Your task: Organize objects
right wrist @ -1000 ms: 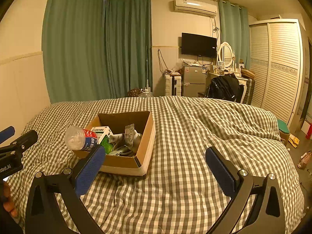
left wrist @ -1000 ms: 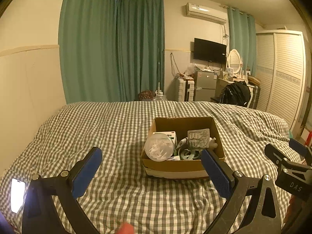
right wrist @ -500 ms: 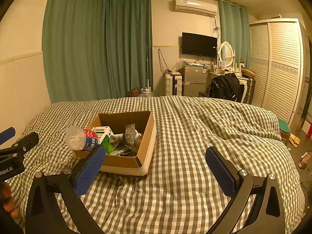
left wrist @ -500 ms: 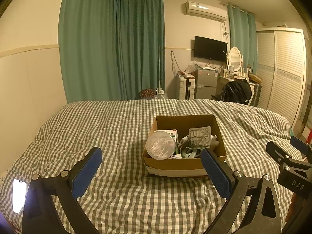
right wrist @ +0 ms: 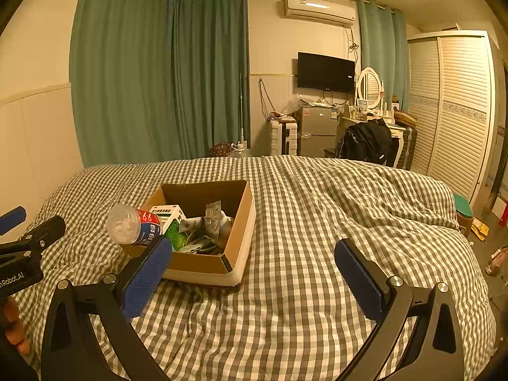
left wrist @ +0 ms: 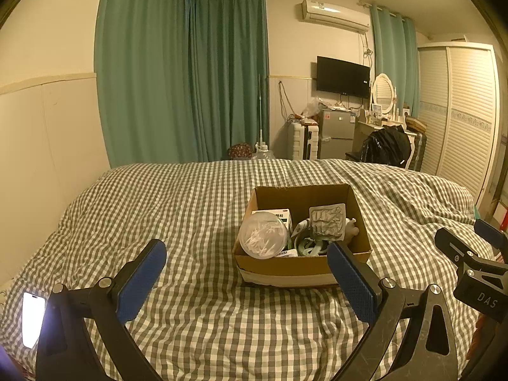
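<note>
- Left wrist view: the left gripper hangs over the bed with its jaws spread wide and empty. The box sits on the quilt just ahead. In it lie a tub of swabs seen end-on, a blister pack and a carton. A lit phone lies at the far left. The right gripper shows only at the edge.
- Right wrist view: the right gripper is also wide apart and holds nothing. The box lies to its left. Here the tub shows its red and blue label and overhangs the rim. A hand shows at the left edge.

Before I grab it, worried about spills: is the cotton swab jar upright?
No. The cotton swab jar lies tipped, leaning over the cardboard box rim.
</note>
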